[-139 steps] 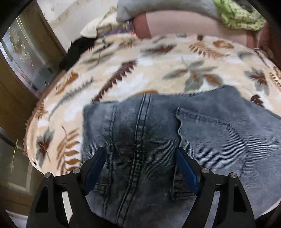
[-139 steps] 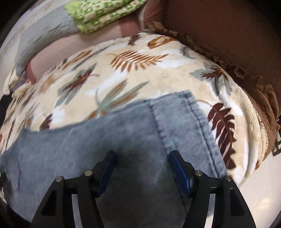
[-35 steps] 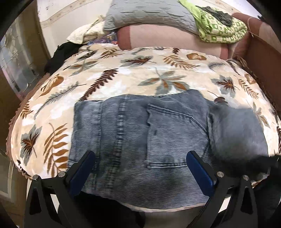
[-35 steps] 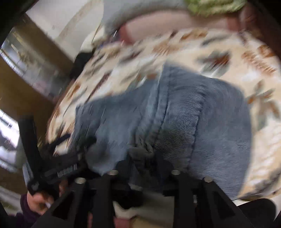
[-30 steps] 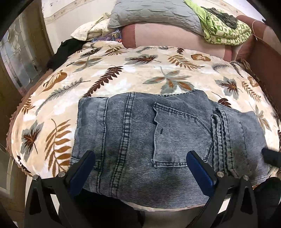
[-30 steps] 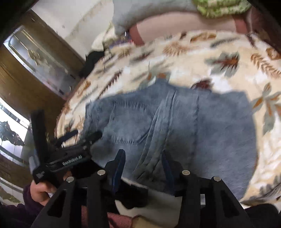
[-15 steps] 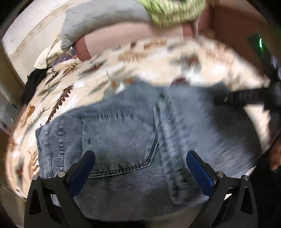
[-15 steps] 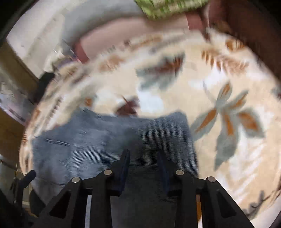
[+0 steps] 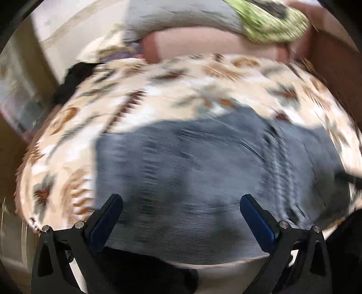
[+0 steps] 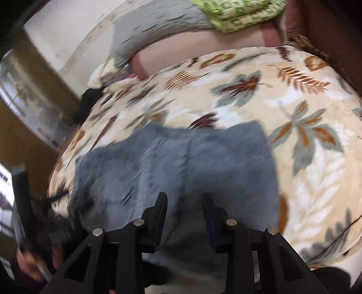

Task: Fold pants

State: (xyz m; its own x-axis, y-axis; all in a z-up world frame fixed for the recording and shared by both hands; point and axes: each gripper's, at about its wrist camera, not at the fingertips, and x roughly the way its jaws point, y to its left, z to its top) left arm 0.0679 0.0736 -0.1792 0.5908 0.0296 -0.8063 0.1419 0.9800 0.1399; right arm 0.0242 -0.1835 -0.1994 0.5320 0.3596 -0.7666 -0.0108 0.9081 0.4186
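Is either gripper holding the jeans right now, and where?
Neither. The left gripper stands wide open and the right gripper, narrower, shows bare space between its jaws, both above the jeans.

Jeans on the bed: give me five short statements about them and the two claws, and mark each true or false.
1. The jeans lie on a leaf-print blanket. True.
2. The left claw is clamped on the denim. False: its jaws stand wide apart with nothing pinched.
3. A green patterned cloth sits at the far end of the bed. True.
4. The jeans are spread out full length. False: they form a compact folded block.
5. The right claw stands wider than the left. False: its jaws stand closer together, over the jeans' near edge, with a gap between them.
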